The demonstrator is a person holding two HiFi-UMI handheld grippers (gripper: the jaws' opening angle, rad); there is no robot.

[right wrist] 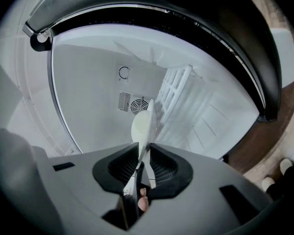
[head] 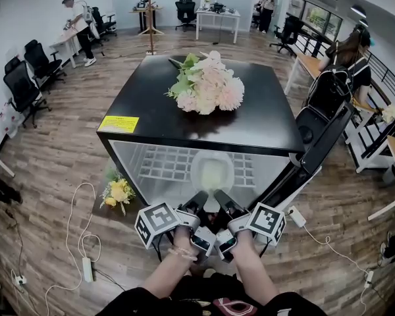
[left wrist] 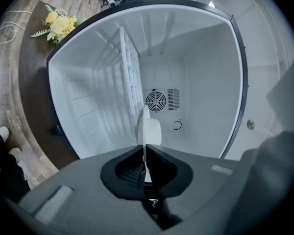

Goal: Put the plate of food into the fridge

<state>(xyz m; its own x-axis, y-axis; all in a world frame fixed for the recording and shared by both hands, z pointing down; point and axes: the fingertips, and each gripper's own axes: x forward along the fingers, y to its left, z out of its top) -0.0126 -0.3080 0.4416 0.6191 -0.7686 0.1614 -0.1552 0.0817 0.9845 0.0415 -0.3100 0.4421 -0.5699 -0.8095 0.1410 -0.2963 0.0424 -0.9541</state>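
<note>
A white plate (head: 212, 172) with pale food on it hangs level inside the open fridge (head: 250, 120), just above the white wire shelf (head: 161, 166). Both grippers hold its near rim. My left gripper (head: 201, 199) is shut on the rim at the left, and my right gripper (head: 222, 199) is shut on it at the right. In the left gripper view the plate (left wrist: 148, 129) shows edge-on, pinched at the gripper (left wrist: 143, 148), beside the shelf (left wrist: 130, 82). The right gripper view shows the plate (right wrist: 143, 124) edge-on in the gripper (right wrist: 144, 148).
The fridge door (head: 316, 150) stands open at the right. A bunch of pink and white flowers (head: 207, 84) lies on the black fridge top. Yellow flowers (head: 118, 193) lie on the floor at the left, near a power strip (head: 87, 268). A fan grille (left wrist: 156, 101) is on the back wall.
</note>
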